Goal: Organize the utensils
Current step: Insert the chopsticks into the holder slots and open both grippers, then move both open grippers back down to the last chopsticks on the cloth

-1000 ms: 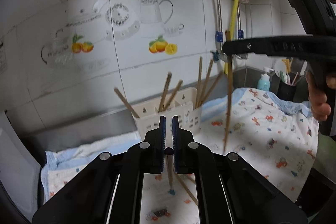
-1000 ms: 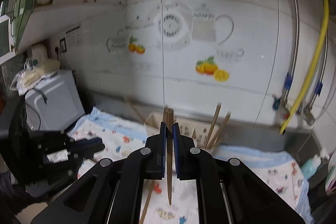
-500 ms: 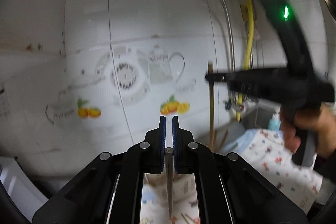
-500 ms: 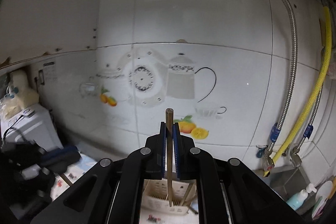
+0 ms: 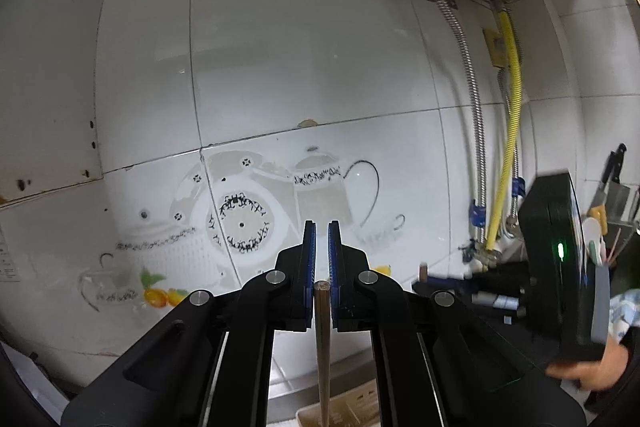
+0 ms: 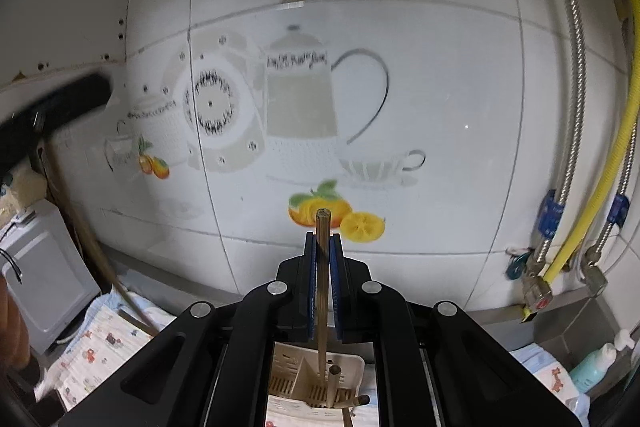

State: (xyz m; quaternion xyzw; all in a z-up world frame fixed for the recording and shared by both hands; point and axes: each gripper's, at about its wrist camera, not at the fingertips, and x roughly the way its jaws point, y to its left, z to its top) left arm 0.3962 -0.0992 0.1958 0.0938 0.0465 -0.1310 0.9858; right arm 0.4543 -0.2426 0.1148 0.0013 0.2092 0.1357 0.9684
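Chopsticks held above the holder (image 6: 316, 375)
Each gripper, left (image 5: 322, 259) and right (image 6: 323, 267), pinches one chopstick; several already stand inside, these two remain to drop.

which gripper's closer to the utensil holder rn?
Right, probably. Right gripper hangs directly over the utensil holder; in the left gripper view only the holder's top edge shows at the bottom.

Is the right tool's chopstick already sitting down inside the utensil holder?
No, the chopstick is clamped upright in the right tool, with its lower end hanging above the utensil holder.
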